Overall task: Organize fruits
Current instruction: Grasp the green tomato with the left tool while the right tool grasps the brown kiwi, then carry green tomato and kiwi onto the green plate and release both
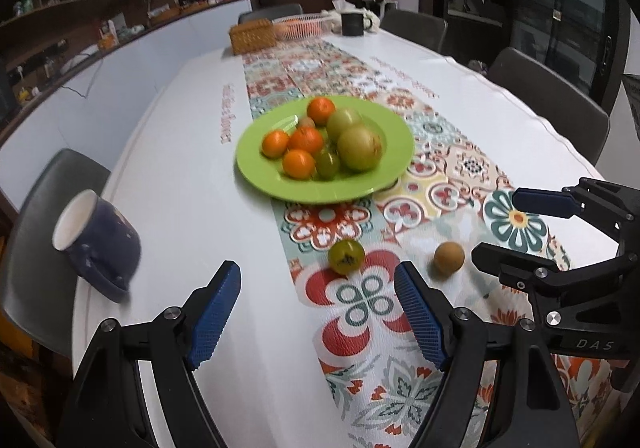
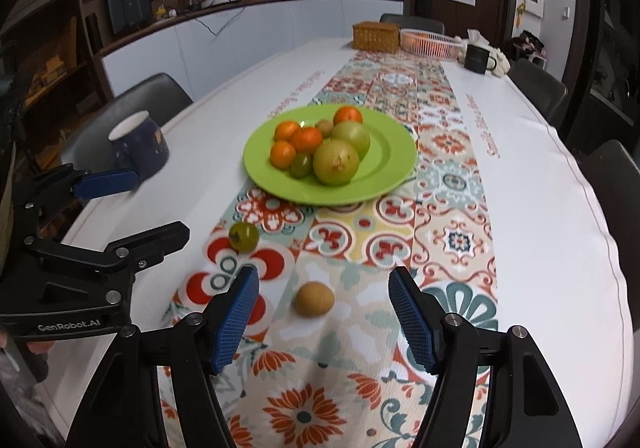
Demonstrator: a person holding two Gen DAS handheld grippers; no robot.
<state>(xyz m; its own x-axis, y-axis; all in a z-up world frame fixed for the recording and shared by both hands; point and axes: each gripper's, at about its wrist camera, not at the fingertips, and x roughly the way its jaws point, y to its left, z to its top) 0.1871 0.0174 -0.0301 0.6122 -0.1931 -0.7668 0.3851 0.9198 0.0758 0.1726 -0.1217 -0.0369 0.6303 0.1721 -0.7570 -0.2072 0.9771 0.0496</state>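
Note:
A green plate [image 1: 384, 164] [image 2: 392, 160] on the patterned table runner holds several oranges, two large green fruits and small green ones. A small green fruit [image 1: 346, 257] [image 2: 244, 237] and a small brown fruit [image 1: 449, 257] [image 2: 315, 299] lie loose on the runner in front of the plate. My left gripper [image 1: 318, 312] is open and empty, just short of the green fruit. My right gripper [image 2: 323, 318] is open and empty, with the brown fruit lying just ahead between its fingers. Each gripper also shows in the other's view: the right [image 1: 516, 224], the left [image 2: 132, 204].
A dark blue mug [image 1: 98, 240] [image 2: 138, 142] stands near the table's left edge. A wicker box [image 1: 253, 35] [image 2: 376, 36], a pink basket [image 2: 430, 41] and a black mug [image 1: 353, 23] [image 2: 478, 58] stand at the far end. Dark chairs surround the table.

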